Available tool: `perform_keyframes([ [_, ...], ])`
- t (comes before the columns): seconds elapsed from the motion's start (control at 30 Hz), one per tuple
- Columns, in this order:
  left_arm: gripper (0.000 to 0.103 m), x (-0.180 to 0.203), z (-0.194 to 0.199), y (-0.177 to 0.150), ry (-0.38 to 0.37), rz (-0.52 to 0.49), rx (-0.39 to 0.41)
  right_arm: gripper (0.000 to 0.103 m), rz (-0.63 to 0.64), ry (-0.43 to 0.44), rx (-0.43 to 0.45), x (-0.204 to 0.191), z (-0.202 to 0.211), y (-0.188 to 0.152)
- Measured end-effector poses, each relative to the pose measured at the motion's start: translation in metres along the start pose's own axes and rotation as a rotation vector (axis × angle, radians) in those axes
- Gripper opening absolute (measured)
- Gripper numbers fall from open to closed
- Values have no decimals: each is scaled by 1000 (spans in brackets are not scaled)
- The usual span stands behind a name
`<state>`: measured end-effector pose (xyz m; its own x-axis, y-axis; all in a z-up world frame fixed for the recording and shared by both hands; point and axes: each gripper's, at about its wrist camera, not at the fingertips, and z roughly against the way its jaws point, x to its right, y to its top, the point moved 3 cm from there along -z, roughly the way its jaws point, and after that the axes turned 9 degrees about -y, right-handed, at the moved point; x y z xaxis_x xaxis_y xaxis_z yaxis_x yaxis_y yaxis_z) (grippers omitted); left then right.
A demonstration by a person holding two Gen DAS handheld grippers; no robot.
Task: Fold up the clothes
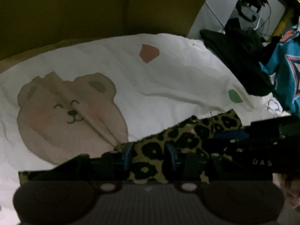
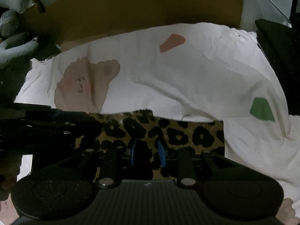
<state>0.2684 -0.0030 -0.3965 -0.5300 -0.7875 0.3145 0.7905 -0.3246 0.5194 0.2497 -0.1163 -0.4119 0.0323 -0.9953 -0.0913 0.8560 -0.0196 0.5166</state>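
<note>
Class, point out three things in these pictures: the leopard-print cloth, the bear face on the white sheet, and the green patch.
leopard-print cloth (image 2: pixel 178 131), right wrist view, upper middle of the fabric.
bear face (image 1: pixel 73 112), left wrist view, its nose.
green patch (image 2: pixel 261 109), right wrist view, patch centre.

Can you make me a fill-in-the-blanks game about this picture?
1. The cloth between the gripper fingers has a ___ print.
2. The big animal face on the white sheet is a ___.
3. The blue jersey lies at the ___ edge of the left wrist view.
4. The fingers' pads are coloured ___.

Missing words: leopard; bear; right; blue
</note>
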Motion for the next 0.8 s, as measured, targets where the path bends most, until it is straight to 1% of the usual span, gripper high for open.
perform_keyframes([
  [0.07,40,-1,-3,2,3,2,-7,28,1,-3,3,0,-2,7],
  [0.2,39,-4,-9,3,9,27,-20,29,24,-13,-50,-3,-15,16],
  [0.3,39,-6,-13,5,14,45,-30,35,22,-4,-75,0,-22,18],
  [0.4,37,-4,-11,9,18,55,-36,34,-20,32,-87,8,-26,17],
  [0.47,26,-4,-3,12,6,66,-19,33,-17,37,-89,8,-25,16],
  [0.57,26,1,17,12,-29,79,23,33,-12,32,-90,7,-25,16],
  [0.63,26,5,29,11,-58,80,34,33,-25,32,-89,8,-25,15],
  [0.67,27,8,31,9,-67,78,24,33,-27,30,-87,8,-25,15],
  [0.73,27,11,27,3,-82,81,-21,33,-30,26,-80,8,-25,13],
  [0.8,27,11,16,-5,-75,74,-73,33,-20,20,-87,6,-25,15],
])
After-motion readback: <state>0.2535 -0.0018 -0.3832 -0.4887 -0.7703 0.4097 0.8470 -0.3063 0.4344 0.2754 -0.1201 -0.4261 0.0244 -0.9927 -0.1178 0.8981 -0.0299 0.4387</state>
